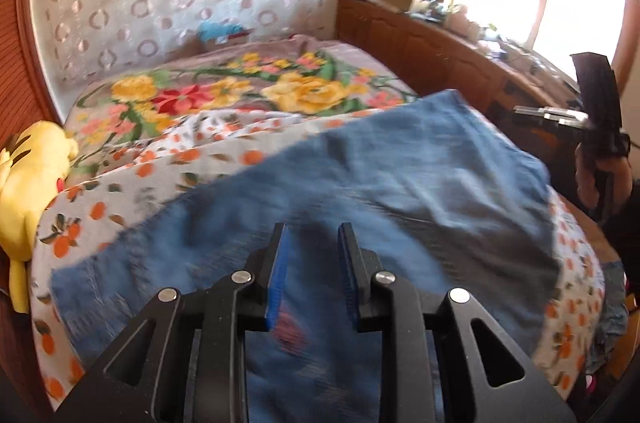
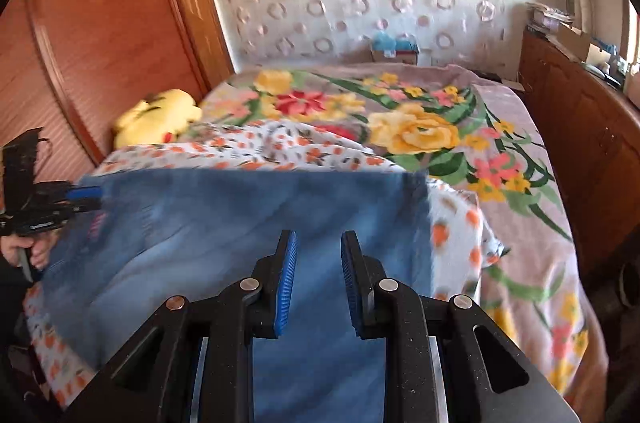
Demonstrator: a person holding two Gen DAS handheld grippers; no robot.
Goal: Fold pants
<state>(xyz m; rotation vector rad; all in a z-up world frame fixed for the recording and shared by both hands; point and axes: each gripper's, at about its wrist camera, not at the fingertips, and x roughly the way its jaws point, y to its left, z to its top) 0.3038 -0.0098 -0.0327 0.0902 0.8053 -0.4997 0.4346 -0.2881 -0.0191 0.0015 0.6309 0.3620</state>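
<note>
1. Handling, as judged: the pants are blue denim, soft and limp but fairly heavy for cloth. They should drape and sag from any held point, and a thick seam or hem should resist slipping better than a single layer.
2. Where to take hold, as judged: pinch at the outer edges, one corner per gripper, so the fabric hangs evenly. The frayed hem at the left in the left wrist view and the straight far edge in the right wrist view look like suitable grasp lines.
3. Appearance: mid-blue, faded paler toward the middle, with shallow wrinkles and a reddish patch near the left gripper. Both views are motion-blurred, so finer detail cannot be told.
4. Position: the pants lie spread on the bed, on an orange-print sheet that covers part of a floral blanket.
5. Left gripper: jaws parted with a clear gap, above the denim, grasping nothing.
6. Right gripper: jaws likewise parted and empty, hovering over the pants.
</note>
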